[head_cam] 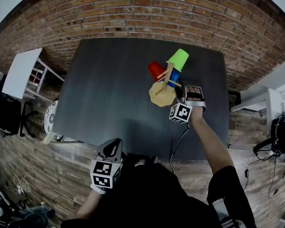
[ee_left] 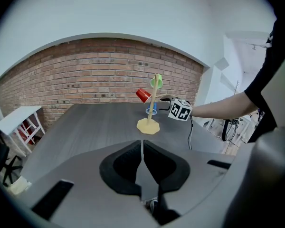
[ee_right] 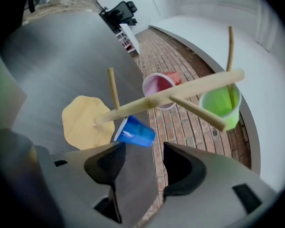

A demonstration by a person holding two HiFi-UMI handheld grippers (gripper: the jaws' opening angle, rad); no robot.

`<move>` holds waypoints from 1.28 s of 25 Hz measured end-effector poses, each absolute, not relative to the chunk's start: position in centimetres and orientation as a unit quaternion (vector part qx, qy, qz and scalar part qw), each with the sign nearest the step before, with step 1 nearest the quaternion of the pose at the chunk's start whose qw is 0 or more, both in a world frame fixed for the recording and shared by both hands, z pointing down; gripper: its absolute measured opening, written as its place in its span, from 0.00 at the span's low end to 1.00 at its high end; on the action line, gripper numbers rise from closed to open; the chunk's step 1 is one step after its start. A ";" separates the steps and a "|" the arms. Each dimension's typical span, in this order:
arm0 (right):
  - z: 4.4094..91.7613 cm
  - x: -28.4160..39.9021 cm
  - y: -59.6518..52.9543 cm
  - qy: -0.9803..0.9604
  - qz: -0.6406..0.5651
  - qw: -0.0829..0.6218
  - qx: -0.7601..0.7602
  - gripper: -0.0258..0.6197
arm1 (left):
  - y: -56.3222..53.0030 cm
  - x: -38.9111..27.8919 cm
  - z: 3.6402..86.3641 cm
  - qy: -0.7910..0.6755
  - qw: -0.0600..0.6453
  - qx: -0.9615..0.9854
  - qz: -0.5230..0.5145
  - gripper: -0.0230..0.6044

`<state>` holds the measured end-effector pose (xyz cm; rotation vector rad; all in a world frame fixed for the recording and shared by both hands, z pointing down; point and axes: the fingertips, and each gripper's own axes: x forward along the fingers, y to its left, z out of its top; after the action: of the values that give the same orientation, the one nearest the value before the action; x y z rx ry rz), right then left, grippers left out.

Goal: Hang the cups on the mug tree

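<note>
The wooden mug tree stands on its pale base at the table's right middle. It carries a red cup, a green cup and a blue cup. My right gripper sits just right of the tree. In the right gripper view its jaws stand open and empty, and the blue cup hangs on a low peg just beyond the tips. The red cup and green cup hang further off. My left gripper is shut on nothing, near the table's front edge.
The dark table stands on a brick floor. A white shelf unit and a black chair stand to the left. A cable runs from the right gripper over the table's front edge.
</note>
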<state>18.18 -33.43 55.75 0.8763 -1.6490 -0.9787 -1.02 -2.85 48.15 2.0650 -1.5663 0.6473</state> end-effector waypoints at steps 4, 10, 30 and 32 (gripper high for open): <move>55.6 20.0 -31.0 -0.704 -0.344 0.480 0.394 0.45 | -3.1 -0.4 48.0 -0.557 0.227 0.763 0.236 0.08; 56.9 21.6 -25.3 -0.750 -0.235 0.465 0.406 0.45 | -4.0 0.2 47.7 -0.532 0.218 0.785 0.230 0.08; 50.0 10.3 -9.8 -0.846 0.138 0.220 0.465 0.34 | -5.0 -2.8 47.5 -0.425 0.231 0.854 0.189 0.08; 49.0 8.5 -8.7 -0.852 0.161 0.192 0.459 0.29 | -4.7 -3.3 47.5 -0.421 0.233 0.857 0.184 0.08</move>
<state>8.54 -8.71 48.97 1.2888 -2.3935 0.4522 -3.27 -4.70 47.47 2.3538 -1.1557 0.5049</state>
